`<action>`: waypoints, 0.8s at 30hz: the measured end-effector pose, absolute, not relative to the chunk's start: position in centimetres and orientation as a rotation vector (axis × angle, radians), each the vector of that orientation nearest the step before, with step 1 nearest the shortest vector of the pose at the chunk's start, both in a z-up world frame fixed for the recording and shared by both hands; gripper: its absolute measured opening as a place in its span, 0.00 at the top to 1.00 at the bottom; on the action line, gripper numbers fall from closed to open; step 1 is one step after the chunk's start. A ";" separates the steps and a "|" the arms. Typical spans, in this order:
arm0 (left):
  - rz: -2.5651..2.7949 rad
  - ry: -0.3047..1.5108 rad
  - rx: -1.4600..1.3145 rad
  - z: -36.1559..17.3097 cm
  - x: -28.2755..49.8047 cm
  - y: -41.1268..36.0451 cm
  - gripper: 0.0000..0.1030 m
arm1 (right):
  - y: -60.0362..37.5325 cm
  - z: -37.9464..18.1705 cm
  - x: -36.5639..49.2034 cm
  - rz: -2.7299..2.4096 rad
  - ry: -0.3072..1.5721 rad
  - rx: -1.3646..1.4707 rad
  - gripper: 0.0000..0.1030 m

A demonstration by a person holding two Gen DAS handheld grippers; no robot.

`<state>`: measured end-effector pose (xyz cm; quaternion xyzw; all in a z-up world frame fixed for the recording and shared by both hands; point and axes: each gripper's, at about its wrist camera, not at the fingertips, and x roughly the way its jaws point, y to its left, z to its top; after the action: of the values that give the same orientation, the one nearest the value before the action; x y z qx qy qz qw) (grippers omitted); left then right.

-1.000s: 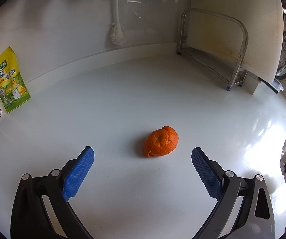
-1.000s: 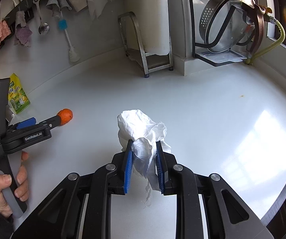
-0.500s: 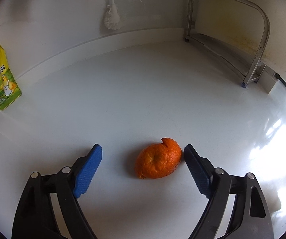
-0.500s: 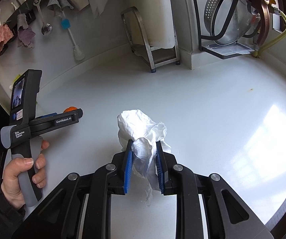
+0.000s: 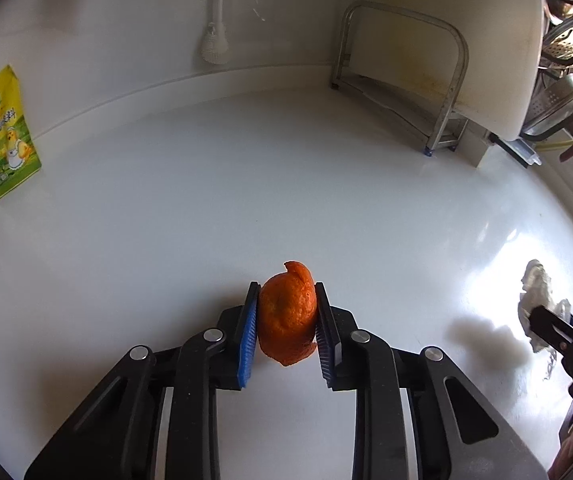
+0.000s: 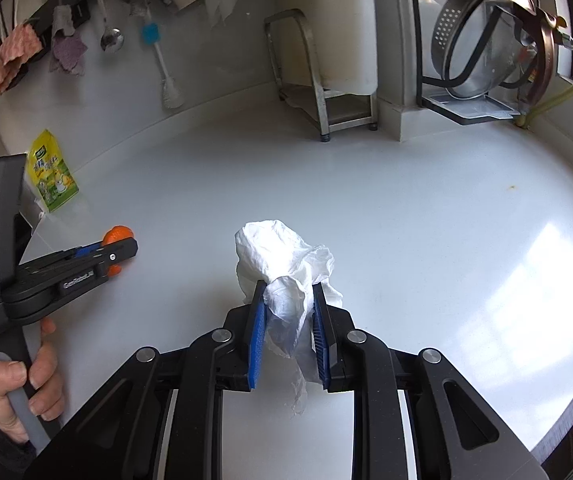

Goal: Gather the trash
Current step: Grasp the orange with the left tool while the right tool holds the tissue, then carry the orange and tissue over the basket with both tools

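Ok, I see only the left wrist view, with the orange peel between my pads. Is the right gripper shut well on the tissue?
Observer: Yes, both pads of the right gripper clamp the crumpled tissue; a loose tail hangs below them.
Operator: Is other trash on the countertop?
Observer: Only a small brown speck far right on the countertop; I cannot tell what it is.
Operator: Who holds the left gripper?
Observer: A bare hand grips its handle.

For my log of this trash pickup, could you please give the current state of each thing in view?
left gripper: shut on the orange peel
orange peel: pinched between both pads
right gripper: shut on the tissue
tissue: crumpled, held above the counter
yellow pouch: upright against the wall
counter: one small brown speck
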<state>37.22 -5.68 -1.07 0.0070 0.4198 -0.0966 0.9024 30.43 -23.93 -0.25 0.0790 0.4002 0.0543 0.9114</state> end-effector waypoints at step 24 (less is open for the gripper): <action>-0.138 0.688 0.008 3.4 13.1 5.1 0.75 | -10.8 1.3 8.8 0.245 0.777 0.095 0.80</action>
<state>13.13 5.07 3.42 0.0041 0.3370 -0.0678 0.9391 8.79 -10.84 1.26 0.0460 0.3777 0.1192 0.9171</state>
